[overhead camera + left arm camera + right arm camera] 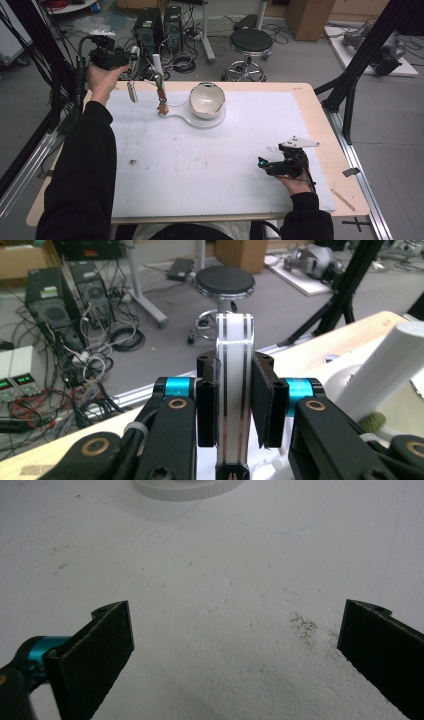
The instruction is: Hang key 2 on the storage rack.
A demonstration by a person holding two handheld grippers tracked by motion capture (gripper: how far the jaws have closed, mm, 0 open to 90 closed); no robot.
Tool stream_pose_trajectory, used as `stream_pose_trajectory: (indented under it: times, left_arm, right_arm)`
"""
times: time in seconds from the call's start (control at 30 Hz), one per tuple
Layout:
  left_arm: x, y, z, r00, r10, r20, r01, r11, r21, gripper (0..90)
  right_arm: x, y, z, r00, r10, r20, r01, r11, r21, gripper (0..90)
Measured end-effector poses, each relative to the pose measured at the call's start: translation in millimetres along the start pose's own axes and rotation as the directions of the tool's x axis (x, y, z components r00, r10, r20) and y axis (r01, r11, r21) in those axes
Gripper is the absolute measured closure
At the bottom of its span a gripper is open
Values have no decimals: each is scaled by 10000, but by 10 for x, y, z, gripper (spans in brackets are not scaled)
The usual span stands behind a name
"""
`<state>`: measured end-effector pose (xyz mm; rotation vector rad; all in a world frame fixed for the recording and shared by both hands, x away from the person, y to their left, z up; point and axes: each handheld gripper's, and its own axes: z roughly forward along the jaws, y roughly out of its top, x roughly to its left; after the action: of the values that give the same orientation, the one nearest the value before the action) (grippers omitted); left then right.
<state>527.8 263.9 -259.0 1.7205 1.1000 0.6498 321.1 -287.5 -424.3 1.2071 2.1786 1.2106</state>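
Your left hand-held gripper (234,405) is raised off the desk's (300,95) far-left corner, left of the bowl (207,100), clamping a white striped strip (234,390). Your right hand-held gripper (235,645) rests spread wide, near-right of the bowl.

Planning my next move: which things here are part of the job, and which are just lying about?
Job, likely: striped white strip in the shut left gripper; bowl on its white base; white post; open right gripper.
Lying about: stool, computer towers, cardboard box, floor cables.
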Motion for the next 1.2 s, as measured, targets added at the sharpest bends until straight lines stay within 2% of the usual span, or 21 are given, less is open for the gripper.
stream_pose_trajectory:
  times: [0.13, 0.17, 0.2, 0.3, 0.37, 0.47, 0.57, 0.67, 0.9, 0.93, 1.2]
  left_arm:
    - [-28, 0, 39, 9996, -190, -197, 185, 9996, -234, 746]
    - [-57, -2, 57, 9984, -355, -445, 339, 9988, -365, 745]
    - [-81, 1, 72, 9978, -403, -520, 380, 9983, -444, 745]
    - [-128, 9, 95, 9972, -480, -564, 441, 9966, -690, 745]
    - [-170, 14, 114, 9972, -651, -373, 619, 9948, -814, 745]
    - [-194, 12, 126, 9976, -603, -340, 574, 9952, -796, 745]
    - [-231, 5, 151, 9985, -326, -430, 290, 9962, -818, 745]
    - [-234, 2, 159, 9985, -451, -305, 423, 9953, -867, 744]
    - [-286, 14, 145, 9990, -454, -58, 447, 9950, -891, 745]
    - [-302, 17, 140, 9981, -607, 71, 611, 9939, -913, 745]
    - [-366, 6, 151, 9991, -388, 148, 397, 9974, -600, 745]
  right_arm:
    - [1, 0, 2, 10000, -52, -8, 52, 10000, -4, 7]
    - [1, 0, 0, 10000, -33, 13, 33, 10000, -18, 7]
    - [3, -1, 0, 10000, -16, 16, 16, 10000, -2, 7]
    - [9, -2, -2, 10000, -19, 20, 19, 10000, 18, 7]
    - [3, -6, -6, 10000, -50, 34, 50, 10000, 3, 7]
    - [-10, -15, -11, 10000, -18, 56, 18, 10000, 0, 7]
    - [-13, -18, -13, 10000, 21, 65, -21, 10000, 4, 7]
    - [-18, -24, -3, 10000, -36, 53, 36, 10000, 61, 7]
    - [-20, -26, -6, 10000, 52, 66, -52, 10000, 57, 7]
    - [-20, -26, -7, 10000, 47, 63, -47, 10000, 56, 7]
    - [-23, -23, -16, 10000, 40, 70, -41, 10000, 11, 7]
